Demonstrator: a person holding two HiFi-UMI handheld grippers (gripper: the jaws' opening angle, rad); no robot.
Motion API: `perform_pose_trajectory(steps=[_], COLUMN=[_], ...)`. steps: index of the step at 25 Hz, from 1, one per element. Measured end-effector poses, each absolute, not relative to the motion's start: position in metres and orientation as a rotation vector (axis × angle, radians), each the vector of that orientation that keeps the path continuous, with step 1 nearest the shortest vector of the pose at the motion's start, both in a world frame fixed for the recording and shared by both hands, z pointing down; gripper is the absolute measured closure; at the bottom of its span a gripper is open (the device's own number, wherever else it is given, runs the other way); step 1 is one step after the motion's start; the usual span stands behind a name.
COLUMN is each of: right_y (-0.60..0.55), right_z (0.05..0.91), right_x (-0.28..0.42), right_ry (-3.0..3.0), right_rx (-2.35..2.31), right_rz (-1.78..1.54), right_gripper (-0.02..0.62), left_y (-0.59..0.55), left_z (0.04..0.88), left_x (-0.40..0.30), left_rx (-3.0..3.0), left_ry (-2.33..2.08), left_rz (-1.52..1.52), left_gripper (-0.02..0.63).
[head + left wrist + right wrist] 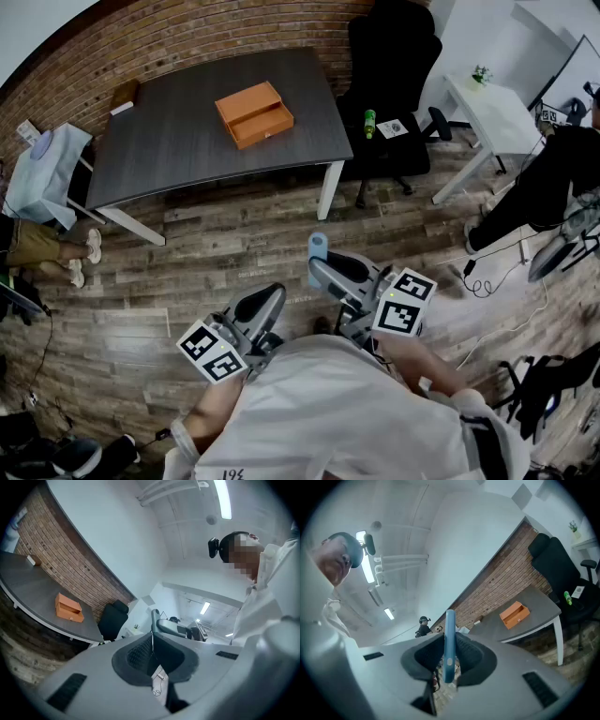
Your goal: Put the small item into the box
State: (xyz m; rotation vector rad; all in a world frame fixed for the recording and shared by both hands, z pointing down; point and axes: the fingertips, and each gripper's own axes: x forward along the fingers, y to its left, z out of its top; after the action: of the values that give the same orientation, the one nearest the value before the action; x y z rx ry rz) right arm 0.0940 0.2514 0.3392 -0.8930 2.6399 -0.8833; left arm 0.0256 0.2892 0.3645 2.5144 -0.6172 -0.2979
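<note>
Nearest the camera: the person's white shirt [337, 403] fills the bottom of the head view, with both grippers held out level in front of it, over a wooden floor [234, 253].
Small item: one flat, slim blue item [449, 620] with rounded ends and a pale spot low on its narrow edge.
Where the item is: it stands upright, edge-on, between the jaws of the right gripper [449, 646] and sticks up well above them.
Right jaws: pinching the blue item from both sides.
Left jaws: those of the left gripper [152, 640] are pressed together, their dark ribbed pads meeting along a thin line with nothing between them.
Marker cubes: two, one on each gripper; the left one [211, 352] is black and white squares, like the right.
Box: one orange box [254, 113], seen as two rectangular halves lying side by side, with a small pale fitting on the front of the nearer half.
Where the box is: near the middle of the dark grey surface [169, 150], well apart from both grippers.
Surfaces: two, the dark grey one against the brick wall [187, 37] and a small white table [502, 117] to its right.
Chair: one black office chair [389, 84] between them, with one green bottle [369, 123] on its seat.
Other people: two in the head view, one at the left edge and one in dark clothes at the right.
</note>
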Motion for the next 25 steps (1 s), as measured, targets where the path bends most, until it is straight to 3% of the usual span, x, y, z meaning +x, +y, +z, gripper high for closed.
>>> perform_pose_trajectory(steps=[25], right_y=[0.247], right_z=[0.341], right_x=[0.085], right_ry=[2.652], right_rx=[-0.87], right_rz=[-0.897], right_gripper=[0.511], left_y=[0.284], left_z=[0.364], left_x=[0.012], left_rx=[2.495], left_ry=[-0.682], left_rz=[-0.306], left_gripper=[0.589])
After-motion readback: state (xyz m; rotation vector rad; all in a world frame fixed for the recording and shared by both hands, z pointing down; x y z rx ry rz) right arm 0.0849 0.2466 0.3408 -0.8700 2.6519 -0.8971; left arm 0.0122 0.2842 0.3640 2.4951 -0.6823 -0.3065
